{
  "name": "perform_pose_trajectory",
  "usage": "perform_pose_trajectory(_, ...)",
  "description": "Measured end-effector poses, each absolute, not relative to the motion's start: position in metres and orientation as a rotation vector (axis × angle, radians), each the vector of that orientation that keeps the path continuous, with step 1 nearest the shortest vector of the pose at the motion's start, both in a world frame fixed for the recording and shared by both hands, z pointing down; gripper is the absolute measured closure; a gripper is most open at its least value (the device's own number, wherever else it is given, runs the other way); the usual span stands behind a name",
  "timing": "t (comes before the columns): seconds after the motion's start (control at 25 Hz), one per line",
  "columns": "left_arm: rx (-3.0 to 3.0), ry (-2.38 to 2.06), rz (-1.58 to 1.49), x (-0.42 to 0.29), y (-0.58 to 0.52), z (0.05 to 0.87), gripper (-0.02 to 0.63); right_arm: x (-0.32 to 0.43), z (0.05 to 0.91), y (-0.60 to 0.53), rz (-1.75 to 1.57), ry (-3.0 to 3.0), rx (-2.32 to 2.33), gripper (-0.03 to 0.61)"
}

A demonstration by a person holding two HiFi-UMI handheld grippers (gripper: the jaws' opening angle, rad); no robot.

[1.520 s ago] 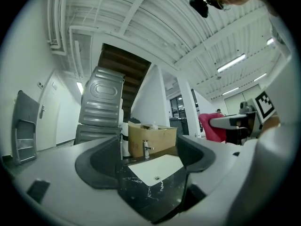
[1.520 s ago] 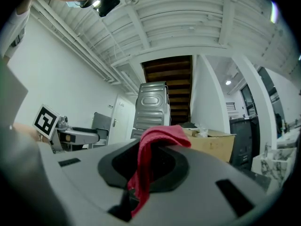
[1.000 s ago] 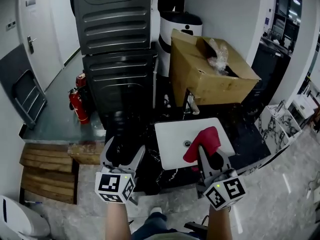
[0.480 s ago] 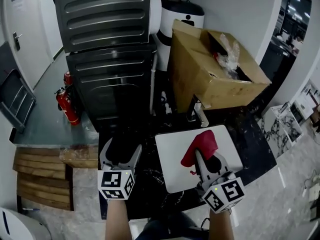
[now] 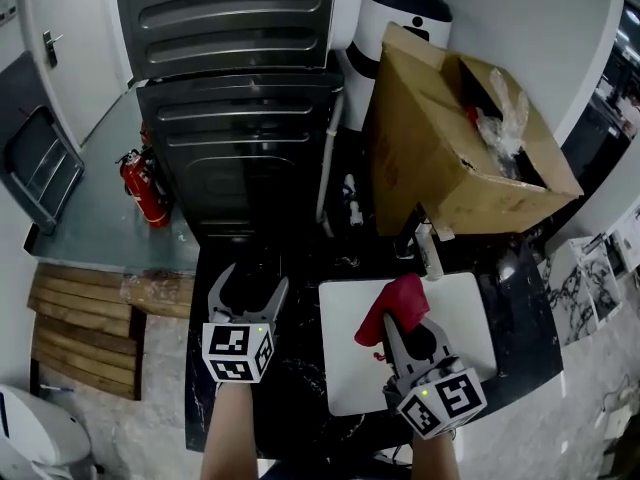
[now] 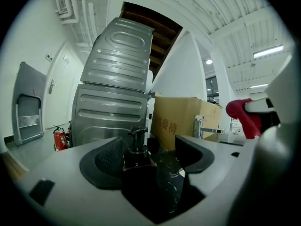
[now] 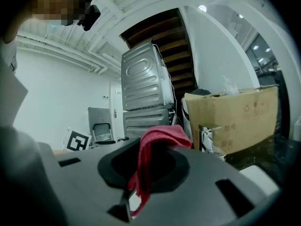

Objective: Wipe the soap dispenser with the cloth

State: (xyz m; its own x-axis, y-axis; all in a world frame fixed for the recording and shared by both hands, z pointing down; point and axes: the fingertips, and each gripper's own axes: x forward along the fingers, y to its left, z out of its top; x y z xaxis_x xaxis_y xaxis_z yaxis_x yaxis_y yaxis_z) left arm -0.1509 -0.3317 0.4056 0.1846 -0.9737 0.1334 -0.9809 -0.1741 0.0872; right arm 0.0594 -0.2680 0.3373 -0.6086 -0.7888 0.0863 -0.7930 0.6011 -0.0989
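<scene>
Over the last second both grippers have edged forward along the dark counter point(image 5: 300, 393). Left gripper point(image 5: 250, 286) has its jaws spread with nothing held, and now frames the black soap dispenser point(image 6: 136, 149) at lower centre of its view. Right gripper point(image 5: 393, 320) stays clamped on the red cloth point(image 5: 398, 301), centre-right over the white sink point(image 5: 465, 313). No contact yet - probably steadying the dispenser comes first.

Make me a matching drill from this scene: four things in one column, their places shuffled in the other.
1. cloth
2. soap dispenser
3. cardboard box
4. fire extinguisher

A. left of the grey machines
B. in line with the open jaws of the left gripper
C. behind the faucet
D. pinched in the right gripper

Pairs: 1-D, 2-B, 3-C, 4-A
</scene>
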Motion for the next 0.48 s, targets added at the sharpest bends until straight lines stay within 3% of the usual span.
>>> perform_pose_trajectory(0.28,2.228,-2.025,0.106,-0.163,-0.369,0.410,0.403,0.051,0.361,-0.293,0.258,-2.777,1.259,0.531)
perform_pose_trajectory(0.48,2.222,-2.064,0.134,-0.168,-0.381,0.417,0.451,0.053,0.367,-0.303,0.267,-2.775,1.241,0.529)
